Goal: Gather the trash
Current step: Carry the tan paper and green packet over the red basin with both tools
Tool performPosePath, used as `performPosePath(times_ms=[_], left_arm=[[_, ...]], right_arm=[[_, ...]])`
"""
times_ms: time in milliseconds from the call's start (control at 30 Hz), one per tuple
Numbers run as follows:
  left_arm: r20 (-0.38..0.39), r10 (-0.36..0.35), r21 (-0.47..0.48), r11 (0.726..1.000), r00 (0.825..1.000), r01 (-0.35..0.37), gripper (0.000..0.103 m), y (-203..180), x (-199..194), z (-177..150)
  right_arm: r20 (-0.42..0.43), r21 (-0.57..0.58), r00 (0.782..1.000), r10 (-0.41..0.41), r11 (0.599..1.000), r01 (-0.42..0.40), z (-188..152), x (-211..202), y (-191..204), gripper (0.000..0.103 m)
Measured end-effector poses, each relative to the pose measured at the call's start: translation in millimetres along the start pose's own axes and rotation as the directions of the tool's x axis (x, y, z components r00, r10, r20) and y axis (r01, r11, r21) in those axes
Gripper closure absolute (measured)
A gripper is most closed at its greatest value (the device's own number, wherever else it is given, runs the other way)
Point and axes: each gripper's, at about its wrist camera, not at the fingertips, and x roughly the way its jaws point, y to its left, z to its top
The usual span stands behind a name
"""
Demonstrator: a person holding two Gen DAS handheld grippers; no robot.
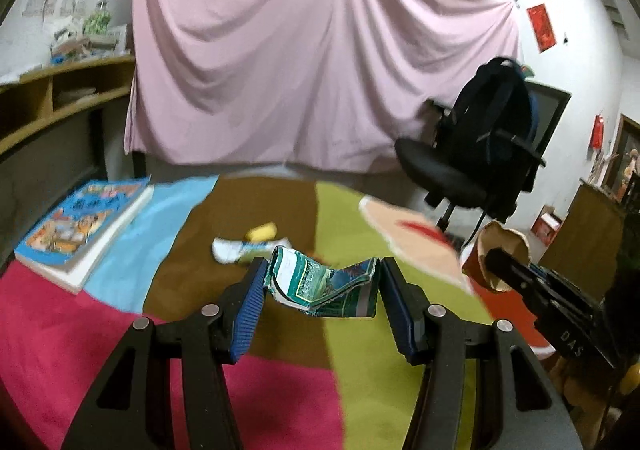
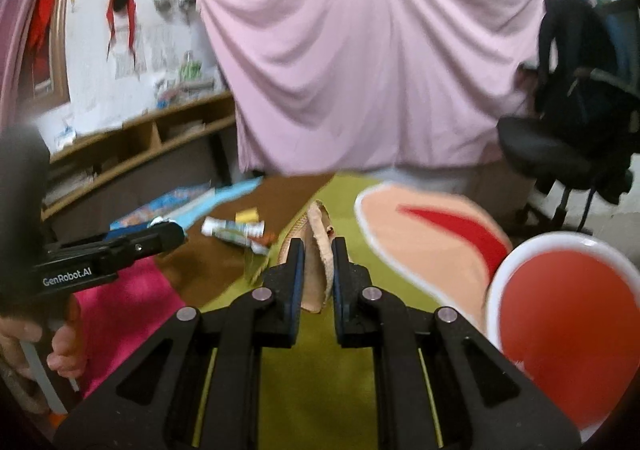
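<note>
My left gripper (image 1: 322, 292) is shut on a crushed green and white carton (image 1: 320, 278), its blue pads pressing both ends, held above the colourful mat (image 1: 100, 330). In the left wrist view my right gripper (image 1: 494, 256) shows at the right edge with a crumpled brown paper cup (image 1: 506, 244) on its fingers. The right wrist view shows that gripper (image 2: 318, 252) shut on the flattened tan cup (image 2: 318, 282). My left gripper (image 2: 170, 235) reaches in from the left there, held by a hand (image 2: 60, 354). On the mat lie a white tube (image 1: 234, 249) and a small yellow piece (image 1: 262, 231).
A thick picture book (image 1: 84, 222) lies at the mat's left edge. A black office chair (image 1: 452, 174) with a dark backpack (image 1: 492, 106) stands at the right. A pink sheet (image 1: 312, 62) hangs behind, and a wooden shelf (image 1: 60, 98) runs along the left wall.
</note>
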Motion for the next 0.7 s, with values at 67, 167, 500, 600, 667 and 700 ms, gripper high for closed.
performPosePath(times_ms=[67, 167, 500, 600, 667, 700], left_arm=[[0.037, -0.011, 0.02, 1.0, 0.999, 0.01, 0.053, -11.3, -6.0, 6.6], [0.088, -0.032, 0.062, 0.998, 0.996, 0.027, 0.052, -32.8, -13.4, 16.6], [0.192, -0.123, 0.209, 0.974, 0.974, 0.082, 0.052, -119.0, -14.9, 30.0], [0.189, -0.159, 0.231, 0.966, 0.969, 0.113, 0.052, -137.8, -6.7, 28.8], [0.18, -0.181, 0.244, 0.96, 0.967, 0.135, 0.052, -151.9, 0.0, 27.7], [0.177, -0.194, 0.252, 0.957, 0.965, 0.146, 0.052, -160.6, 3.8, 26.8]], right_arm=[[0.082, -0.013, 0.996, -0.024, 1.0, 0.025, 5.7, -16.6, -1.1, 0.06], [0.181, -0.021, 0.981, -0.069, 0.997, 0.074, 12.1, -37.9, -5.3, 0.06], [0.357, 0.018, 0.889, -0.286, 0.954, 0.299, 20.1, -94.5, -38.8, 0.06], [0.365, 0.042, 0.859, -0.358, 0.929, 0.368, 18.6, -109.4, -53.6, 0.059], [0.365, 0.065, 0.844, -0.394, 0.915, 0.399, 18.0, -118.0, -66.0, 0.059], [0.363, 0.079, 0.838, -0.408, 0.909, 0.409, 17.0, -122.8, -71.4, 0.059]])
